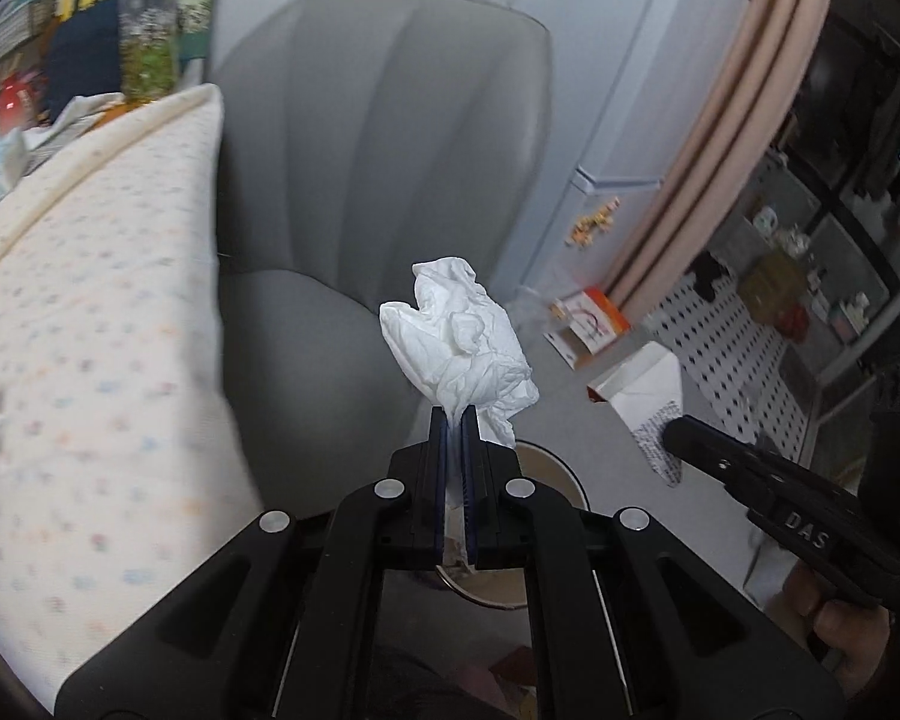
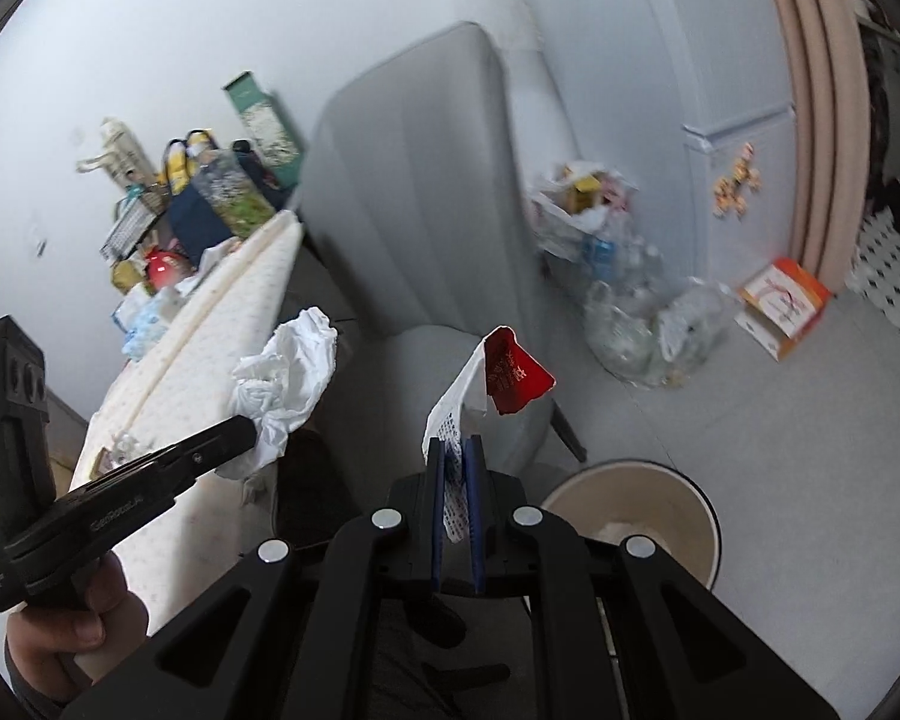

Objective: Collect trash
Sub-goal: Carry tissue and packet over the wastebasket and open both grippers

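Two pieces of trash in hand, one per tool.

Item 1: crumpled white tissue [image 1: 459, 336], soft and creased, pinched at its lower tail by my left gripper [image 1: 455, 420]; jaws narrow, pads pressed on the paper. The wad stands upward past the fingertips, long axis in line with the fingers, held in the air in front of the grey armchair [image 1: 384, 138].

Item 2: flat wrapper [image 2: 498, 381], glossy red at its upper end, white with fine print lower down. My right gripper [image 2: 455, 450] clamps its white end, jaws nearly together. Its long axis runs up along the fingers, red tip bent over to the right.

Item 3: round waste bin [image 2: 705, 516], beige inside, dark rim, on the pale floor just right of and below my right gripper; something pale lies in the bottom, too blurred to name.

Item 4: cream pillow [image 1: 96, 312] with small pastel dots, left of the armchair.

Item 5: clear plastic bags [image 2: 630, 300] of bottles and mixed waste, on the floor beside the armchair.

Item 6: orange-and-white carton [image 2: 783, 306], near those bags.
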The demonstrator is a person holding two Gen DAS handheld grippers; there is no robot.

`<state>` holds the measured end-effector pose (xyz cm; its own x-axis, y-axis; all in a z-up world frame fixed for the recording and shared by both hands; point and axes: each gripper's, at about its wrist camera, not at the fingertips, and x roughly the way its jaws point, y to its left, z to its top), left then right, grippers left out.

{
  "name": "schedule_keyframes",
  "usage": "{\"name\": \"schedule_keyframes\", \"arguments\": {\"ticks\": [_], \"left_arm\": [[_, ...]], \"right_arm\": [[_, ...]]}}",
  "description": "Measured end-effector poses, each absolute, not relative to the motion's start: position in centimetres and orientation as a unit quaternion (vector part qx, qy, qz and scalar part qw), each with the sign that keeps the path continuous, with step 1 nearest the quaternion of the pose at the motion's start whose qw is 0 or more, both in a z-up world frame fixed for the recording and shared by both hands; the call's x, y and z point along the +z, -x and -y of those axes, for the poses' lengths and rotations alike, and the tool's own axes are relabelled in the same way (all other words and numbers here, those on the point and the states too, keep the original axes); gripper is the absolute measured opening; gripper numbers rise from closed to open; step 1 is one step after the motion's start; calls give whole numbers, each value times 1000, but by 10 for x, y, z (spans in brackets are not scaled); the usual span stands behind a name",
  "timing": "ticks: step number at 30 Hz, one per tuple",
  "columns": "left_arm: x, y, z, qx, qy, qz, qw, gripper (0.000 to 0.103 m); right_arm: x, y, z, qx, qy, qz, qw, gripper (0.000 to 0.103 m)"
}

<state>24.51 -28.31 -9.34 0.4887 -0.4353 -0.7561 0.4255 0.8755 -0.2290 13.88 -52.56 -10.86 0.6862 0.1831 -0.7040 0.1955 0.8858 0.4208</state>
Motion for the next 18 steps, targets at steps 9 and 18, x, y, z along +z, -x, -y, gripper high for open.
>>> {"name": "schedule_keyframes", "arguments": {"ticks": [9,18], "left_arm": [[-116,-243,326,-269,-26,-466,843,5],[-138,-234,369,-298,-51,-493,816,5]], "right_arm": [[-146,-122,567,-29,-286,-408,866,48],[-148,-92,616,-87,-307,-393,862,48]]}}
